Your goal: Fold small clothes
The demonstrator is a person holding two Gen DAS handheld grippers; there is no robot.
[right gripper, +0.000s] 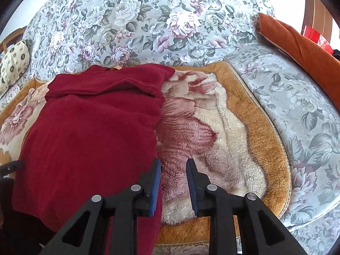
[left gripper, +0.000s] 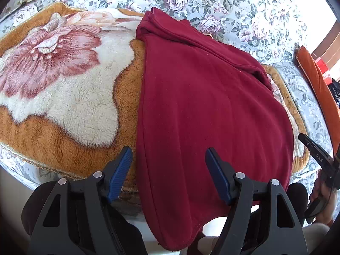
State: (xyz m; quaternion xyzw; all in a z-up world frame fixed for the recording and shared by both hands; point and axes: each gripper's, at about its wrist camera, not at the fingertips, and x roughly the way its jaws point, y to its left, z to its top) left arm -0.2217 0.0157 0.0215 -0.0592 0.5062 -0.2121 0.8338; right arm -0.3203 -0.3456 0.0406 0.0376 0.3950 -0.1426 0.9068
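Note:
A dark red garment (left gripper: 201, 116) lies partly folded on a plush brown and cream floral mat (left gripper: 63, 89), its near end hanging over the sofa's front edge. My left gripper (left gripper: 169, 155) is wide open above the garment's near left edge, holding nothing. In the right wrist view the garment (right gripper: 91, 131) lies at left on the mat (right gripper: 223, 127). My right gripper (right gripper: 173, 165) is partly open, its jaws just past the garment's right edge, over the mat, holding nothing. The right gripper also shows at the right edge of the left wrist view (left gripper: 318, 159).
The mat lies on a sofa with grey floral fabric (right gripper: 148, 21). An orange cushion (right gripper: 297, 42) rests on the right armrest. A small patterned pillow (right gripper: 14, 61) sits at far left. Pale floor shows below the sofa's front edge (left gripper: 144, 229).

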